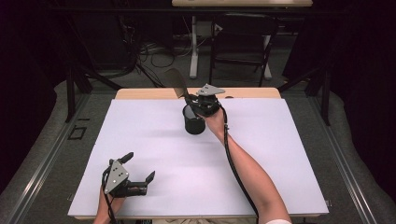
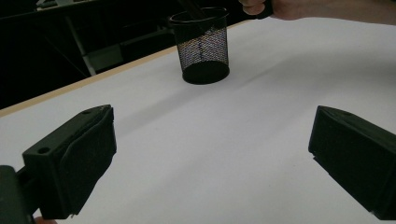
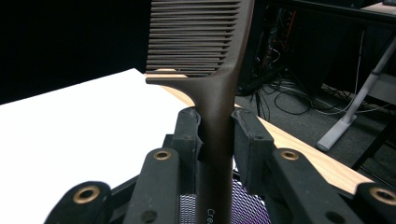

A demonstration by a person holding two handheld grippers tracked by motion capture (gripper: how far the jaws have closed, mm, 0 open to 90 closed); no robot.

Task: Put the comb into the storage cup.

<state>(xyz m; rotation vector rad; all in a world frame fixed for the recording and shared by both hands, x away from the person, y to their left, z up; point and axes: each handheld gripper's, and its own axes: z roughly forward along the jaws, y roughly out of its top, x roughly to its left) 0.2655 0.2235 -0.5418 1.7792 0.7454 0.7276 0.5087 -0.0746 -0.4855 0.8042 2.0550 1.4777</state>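
Gripping a dark brown comb by its handle, your right gripper has both jaws clamped on it, teeth end up, handle end going down into the black mesh cup. Cup stands upright on the white table, far-centre. Your left gripper sits low at the near-left, jaws spread wide, nothing between them, well apart from the cup.
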